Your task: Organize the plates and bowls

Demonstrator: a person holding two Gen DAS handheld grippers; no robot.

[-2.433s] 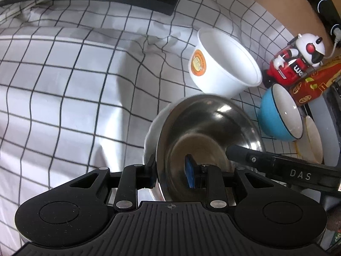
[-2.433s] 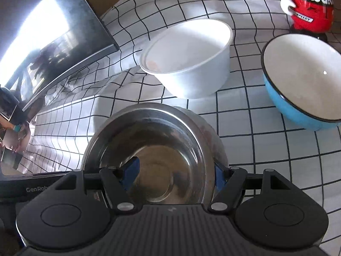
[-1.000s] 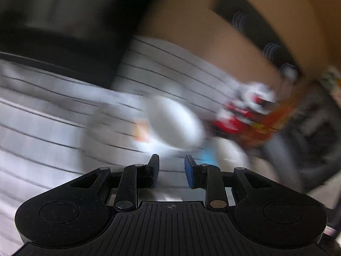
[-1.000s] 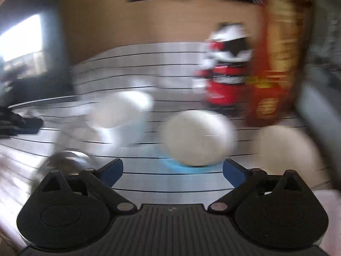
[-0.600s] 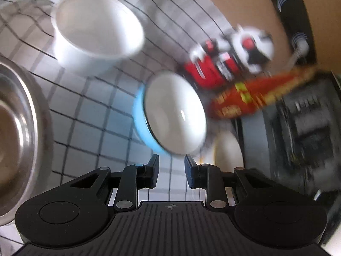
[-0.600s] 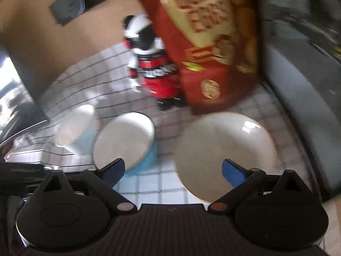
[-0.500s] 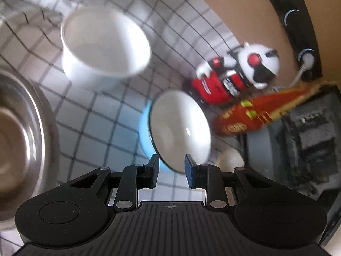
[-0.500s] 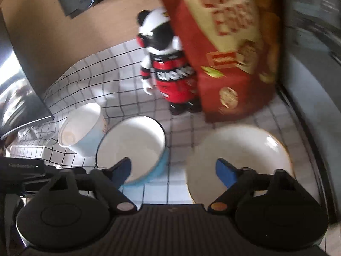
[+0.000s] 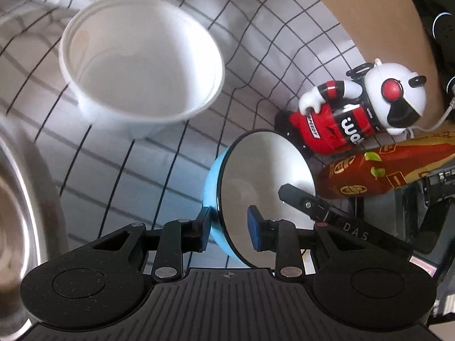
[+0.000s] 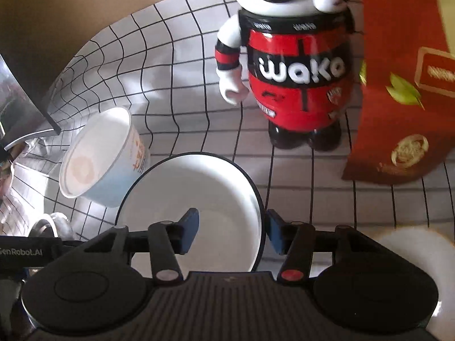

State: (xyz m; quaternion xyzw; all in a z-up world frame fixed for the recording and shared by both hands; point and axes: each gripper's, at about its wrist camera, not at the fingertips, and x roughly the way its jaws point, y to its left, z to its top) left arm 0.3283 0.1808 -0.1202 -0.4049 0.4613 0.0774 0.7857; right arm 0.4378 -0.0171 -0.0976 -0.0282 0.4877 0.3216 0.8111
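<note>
Both claws straddle the blue bowl's (image 9: pixel 224 199) rim, left claw (image 9: pixel 229 226) opening, right claw (image 10: pixel 231 231) closing, neither gripping; uneven closure could tip it.

Steel bowl (image 9: pixel 17 199) — edge-cropped, blurred

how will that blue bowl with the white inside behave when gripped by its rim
The blue bowl with the glossy white inside looks stiff, probably enamelled, so it shouldn't flex. That gloss suggests slippery walls. Rim holds from the left gripper and the closing right gripper should limit tipping.
</note>
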